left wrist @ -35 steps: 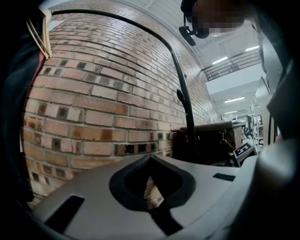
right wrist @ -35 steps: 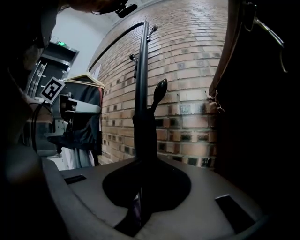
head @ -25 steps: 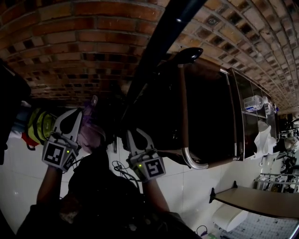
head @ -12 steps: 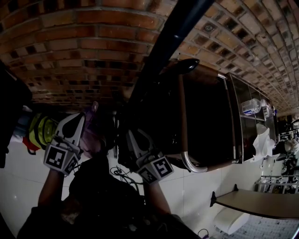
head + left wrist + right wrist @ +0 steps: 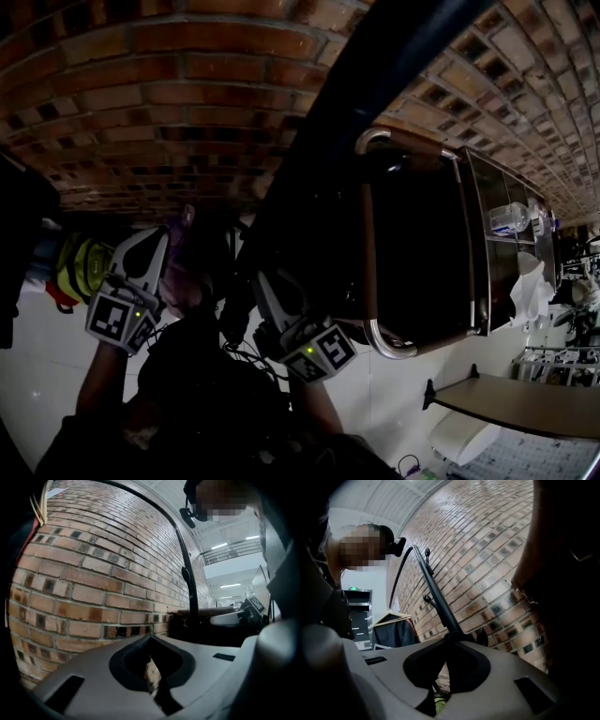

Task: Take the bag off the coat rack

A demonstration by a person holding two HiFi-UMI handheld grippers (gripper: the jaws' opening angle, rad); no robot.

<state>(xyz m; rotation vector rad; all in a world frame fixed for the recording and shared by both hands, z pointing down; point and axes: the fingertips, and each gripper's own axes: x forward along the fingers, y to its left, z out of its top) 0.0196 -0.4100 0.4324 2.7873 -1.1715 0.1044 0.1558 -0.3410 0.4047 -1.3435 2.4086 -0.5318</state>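
Note:
The black coat rack pole (image 5: 347, 103) runs down along the brick wall to between my grippers. The bag (image 5: 565, 578) is a dark mass with a metal clip, close on the right in the right gripper view. My right gripper (image 5: 265, 279) sits against the pole's base side. Its jaws (image 5: 452, 641) are shut, with a dark strap-like band at their tips below a knobbed hook (image 5: 483, 639). My left gripper (image 5: 155, 239) is to the left, near a purple object (image 5: 183, 267). Its jaws (image 5: 151, 644) are shut, with nothing between them.
A dark armchair with a metal frame (image 5: 380, 333) stands right of the pole. A yellow-green item (image 5: 80, 262) lies at the far left. A tabletop (image 5: 516, 403) and a shelf with bottles (image 5: 511, 211) are at the right. Clothes hang on a rack (image 5: 393, 632).
My right gripper has shifted a little down and to the right. The pole looks nearer, and the knobbed hook has left the head view. The left gripper has hardly moved.

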